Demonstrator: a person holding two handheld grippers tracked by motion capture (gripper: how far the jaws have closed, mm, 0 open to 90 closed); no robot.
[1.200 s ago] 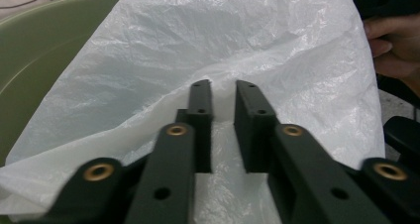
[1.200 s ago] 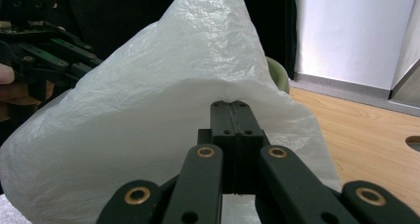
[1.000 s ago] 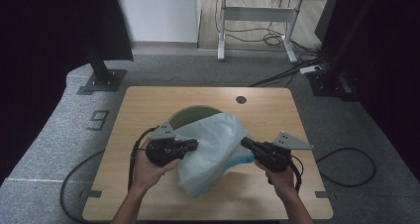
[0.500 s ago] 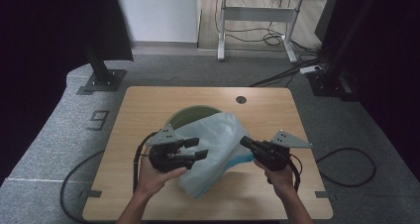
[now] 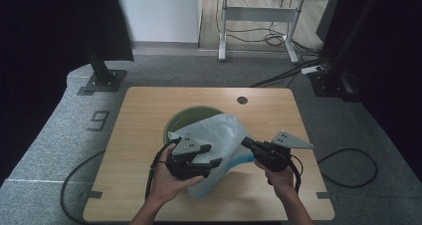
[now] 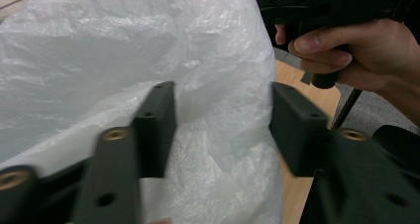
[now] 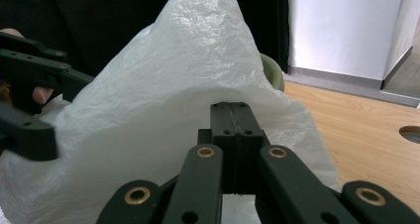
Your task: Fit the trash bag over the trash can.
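Note:
A crinkled white plastic bag [image 5: 219, 135] lies partly over a round green bin [image 5: 186, 118] at the middle of the table. My right gripper [image 5: 245, 143] is shut on the bag's right edge; in the right gripper view its jaws [image 7: 232, 107] meet with the film pinched between them, the bag [image 7: 188, 60] rising behind. My left gripper [image 5: 214, 160] sits at the bag's near left. Its jaws [image 6: 223, 105] have just opened and eased slightly back. Bag film [image 6: 124, 50] lies in the gap, and the pads do not press on it.
The wooden table [image 5: 149, 110] has a round cable hole [image 5: 242, 100] at the back. Black cables trail from both grippers off the table's front corners. Grey carpet, black stand bases and a desk frame lie beyond the far edge.
My left gripper has let go of the bag, opened, and shifted right along the bag's near side. The bag has sagged lower over the bin. The right gripper has kept still.

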